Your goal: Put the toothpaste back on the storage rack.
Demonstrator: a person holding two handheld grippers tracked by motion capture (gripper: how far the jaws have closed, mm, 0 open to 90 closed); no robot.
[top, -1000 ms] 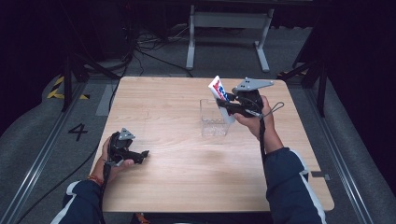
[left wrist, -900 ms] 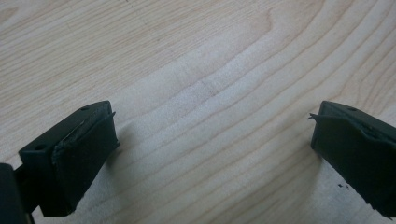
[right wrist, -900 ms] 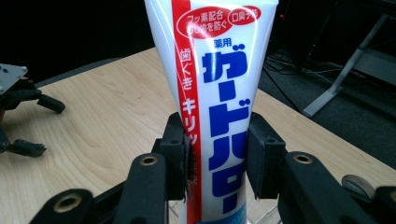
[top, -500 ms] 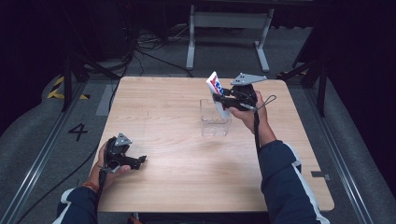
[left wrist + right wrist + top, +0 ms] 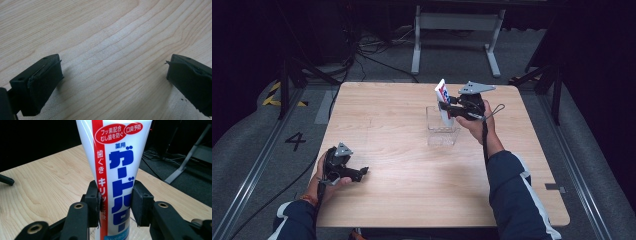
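A white toothpaste tube (image 5: pixel 117 167) with red and blue Japanese print stands upright between the jaws of my right gripper (image 5: pixel 115 202), which is shut on it. In the high view the toothpaste tube (image 5: pixel 443 96) tilts slightly, its lower end dipping into a clear plastic cup (image 5: pixel 442 131) at the table's far middle, with the right gripper (image 5: pixel 451 111) just right of the cup's rim. My left gripper (image 5: pixel 362 172) rests low on the wooden table (image 5: pixel 402 190) near the front left, its jaws wide apart. The left gripper (image 5: pixel 112 75) has only bare wood between its pads.
A metal stand (image 5: pixel 457 30) sits on the floor beyond the table's far edge. Cables (image 5: pixel 362 50) lie on the floor at the back left. A floor rail (image 5: pixel 257 165) and a painted number run along the left side.
My right gripper has carried the toothpaste tube down and a little toward the clear cup, so its lower end now sits in the cup. The left hand stays in the same area.
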